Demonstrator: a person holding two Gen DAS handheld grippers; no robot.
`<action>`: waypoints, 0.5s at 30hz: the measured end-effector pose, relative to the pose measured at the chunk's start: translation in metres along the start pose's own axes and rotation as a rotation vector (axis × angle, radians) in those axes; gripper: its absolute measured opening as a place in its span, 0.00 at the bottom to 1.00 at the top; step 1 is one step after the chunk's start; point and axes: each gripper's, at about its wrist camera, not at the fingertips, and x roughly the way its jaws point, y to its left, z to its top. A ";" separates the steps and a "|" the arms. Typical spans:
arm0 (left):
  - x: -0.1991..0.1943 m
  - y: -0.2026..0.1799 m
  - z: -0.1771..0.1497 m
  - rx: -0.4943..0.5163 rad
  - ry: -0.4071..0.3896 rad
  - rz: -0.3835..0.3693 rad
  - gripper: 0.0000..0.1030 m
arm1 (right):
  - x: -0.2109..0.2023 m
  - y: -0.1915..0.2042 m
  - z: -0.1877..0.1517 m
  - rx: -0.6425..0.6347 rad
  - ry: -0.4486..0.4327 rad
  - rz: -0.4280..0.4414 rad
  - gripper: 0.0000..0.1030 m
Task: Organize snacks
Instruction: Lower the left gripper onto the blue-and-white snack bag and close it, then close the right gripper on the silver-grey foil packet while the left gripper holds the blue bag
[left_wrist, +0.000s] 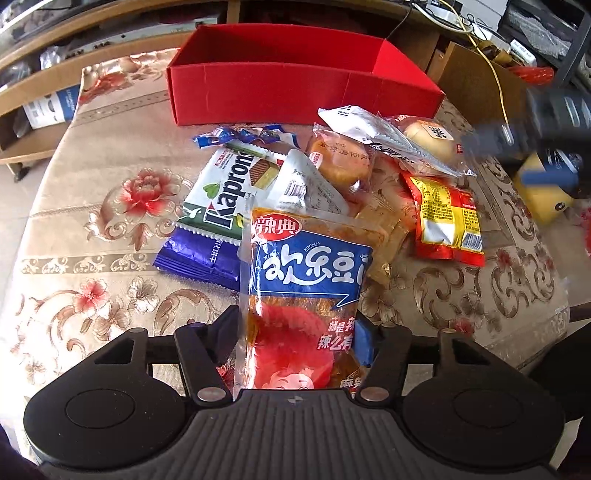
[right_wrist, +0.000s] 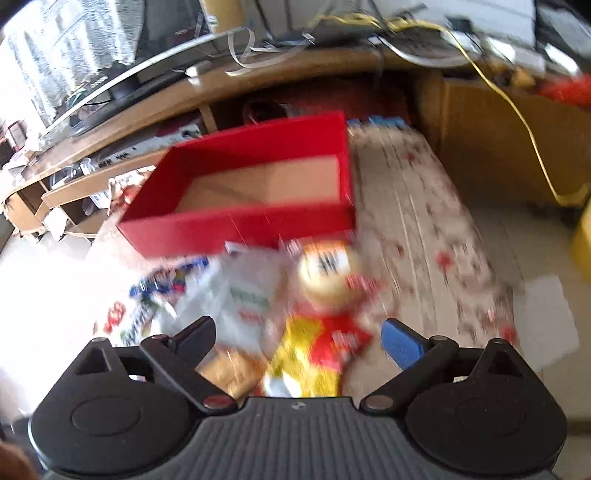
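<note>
My left gripper is shut on a blue and orange spicy tofu packet and holds it above the snack pile. The pile holds a green Kaprone wafer pack, a purple packet, bread buns, a red and yellow packet and small blue candies. The empty red box stands behind the pile. My right gripper is open and empty above the red and yellow packet; that view is blurred. The red box also shows there, its floor bare.
The table wears a beige floral cloth. A yellow object sits at the right edge. My right gripper shows blurred at the upper right of the left wrist view. Wooden shelves and a cardboard box stand beyond the table.
</note>
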 end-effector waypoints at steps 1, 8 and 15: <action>0.002 -0.001 0.001 0.004 -0.001 -0.003 0.65 | 0.005 0.006 0.009 -0.011 0.009 -0.004 0.94; 0.003 0.001 0.003 -0.018 0.005 -0.033 0.66 | 0.074 0.023 0.038 0.058 0.210 0.054 0.94; 0.004 0.002 0.002 -0.025 0.007 -0.044 0.69 | 0.090 0.028 0.038 0.024 0.231 0.058 0.77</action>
